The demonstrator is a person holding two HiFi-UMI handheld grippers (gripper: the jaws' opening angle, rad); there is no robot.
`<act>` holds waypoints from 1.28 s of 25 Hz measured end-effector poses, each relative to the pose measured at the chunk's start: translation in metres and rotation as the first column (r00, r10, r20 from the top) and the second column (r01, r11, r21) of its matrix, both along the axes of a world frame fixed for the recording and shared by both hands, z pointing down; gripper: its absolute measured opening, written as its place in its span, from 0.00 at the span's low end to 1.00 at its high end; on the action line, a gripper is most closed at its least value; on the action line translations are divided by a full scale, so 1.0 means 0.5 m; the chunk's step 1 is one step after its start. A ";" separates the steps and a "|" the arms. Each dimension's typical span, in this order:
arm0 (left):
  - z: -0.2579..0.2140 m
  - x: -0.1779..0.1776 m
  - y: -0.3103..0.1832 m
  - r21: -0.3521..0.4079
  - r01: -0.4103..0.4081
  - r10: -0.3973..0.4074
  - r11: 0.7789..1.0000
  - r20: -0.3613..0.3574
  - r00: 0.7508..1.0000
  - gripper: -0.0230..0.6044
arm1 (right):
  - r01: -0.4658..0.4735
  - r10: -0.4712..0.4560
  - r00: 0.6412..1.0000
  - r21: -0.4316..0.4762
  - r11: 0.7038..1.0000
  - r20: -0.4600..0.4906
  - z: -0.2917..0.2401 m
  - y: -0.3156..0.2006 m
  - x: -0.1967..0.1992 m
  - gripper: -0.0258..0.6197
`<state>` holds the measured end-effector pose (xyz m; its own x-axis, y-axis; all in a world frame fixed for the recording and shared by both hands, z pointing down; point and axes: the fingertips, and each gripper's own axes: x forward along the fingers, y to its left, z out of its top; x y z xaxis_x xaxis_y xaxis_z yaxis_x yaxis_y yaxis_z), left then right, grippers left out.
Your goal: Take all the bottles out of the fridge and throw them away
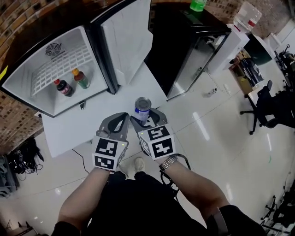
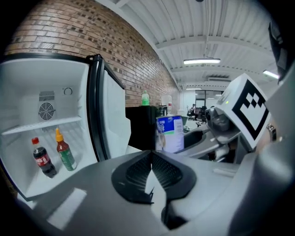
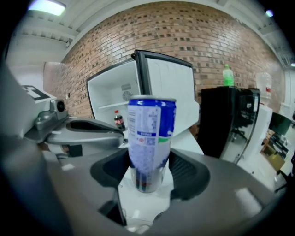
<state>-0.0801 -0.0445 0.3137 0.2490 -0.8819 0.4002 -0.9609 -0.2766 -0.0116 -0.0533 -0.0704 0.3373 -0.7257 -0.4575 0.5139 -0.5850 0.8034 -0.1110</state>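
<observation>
1. The right gripper is clenched on a blue-and-white metal drinks can. The can stands upright between the gripper's dark ribbed pads, which press on the lower part of its body.
2. The left gripper grasps nothing. In the left gripper view its two jaws meet tip to tip, with only a thin seam between the pads.
3. Both grippers are held side by side close in front of the person, above the pale glossy floor. The left one is just beside the right, and the can rises between their tips in the head view.
4. The small white fridge stands open ahead and to the left, against a red brick wall. Its white door is swung out to the right.
5. Two bottles are inside the fridge, upright on its floor below the white wire shelf. They are a dark cola bottle with a red cap and red label and, just to its right, a brown-filled bottle with an orange cap and green label.
6. Both bottles are well apart from the grippers.
7. Right of the open door stands a tall black cabinet with a green plastic bottle on its top
</observation>
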 end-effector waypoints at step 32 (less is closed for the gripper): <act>0.623 0.259 0.059 -0.468 -0.302 0.275 0.831 -0.127 0.953 0.04 | -0.442 0.331 0.896 -0.526 0.727 -0.296 0.729 0.147 0.322 0.45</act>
